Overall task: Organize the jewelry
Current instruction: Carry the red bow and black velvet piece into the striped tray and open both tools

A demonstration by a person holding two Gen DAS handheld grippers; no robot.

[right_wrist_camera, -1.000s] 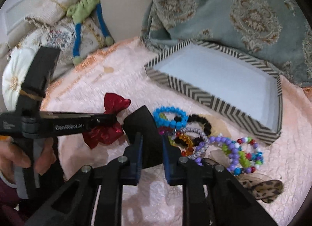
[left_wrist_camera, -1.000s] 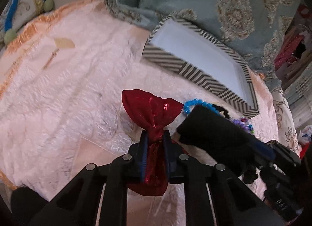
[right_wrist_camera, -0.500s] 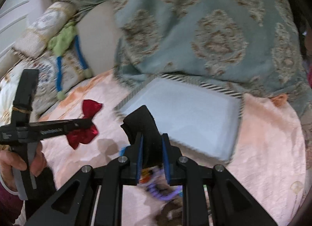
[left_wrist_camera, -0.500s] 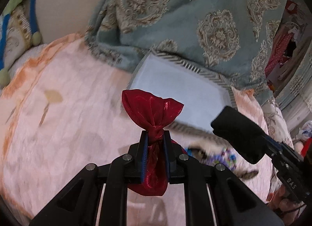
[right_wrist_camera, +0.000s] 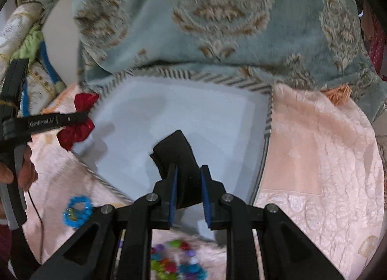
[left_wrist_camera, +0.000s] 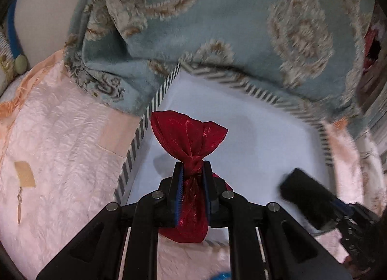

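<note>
My left gripper (left_wrist_camera: 192, 168) is shut on a red fabric bow (left_wrist_camera: 188, 135), held over the left part of a striped-rim tray (left_wrist_camera: 261, 120) with a pale blue bottom. My right gripper (right_wrist_camera: 188, 171) is shut on a black fabric scrunchie (right_wrist_camera: 176, 151), held over the tray's (right_wrist_camera: 193, 115) near middle. The black scrunchie and right gripper also show at the lower right in the left wrist view (left_wrist_camera: 307, 202). The left gripper with the bow shows at the left in the right wrist view (right_wrist_camera: 79, 120).
A blue bead bracelet (right_wrist_camera: 77, 212) and a blurred heap of coloured bead bracelets (right_wrist_camera: 174, 260) lie on the pink quilt (right_wrist_camera: 314, 171) in front of the tray. A teal patterned blanket (left_wrist_camera: 217, 26) lies against the tray's far rim. Pillows sit at the far left.
Both grippers have lifted from the quilt beside the bracelets and moved forward over the tray, each still holding its item.
</note>
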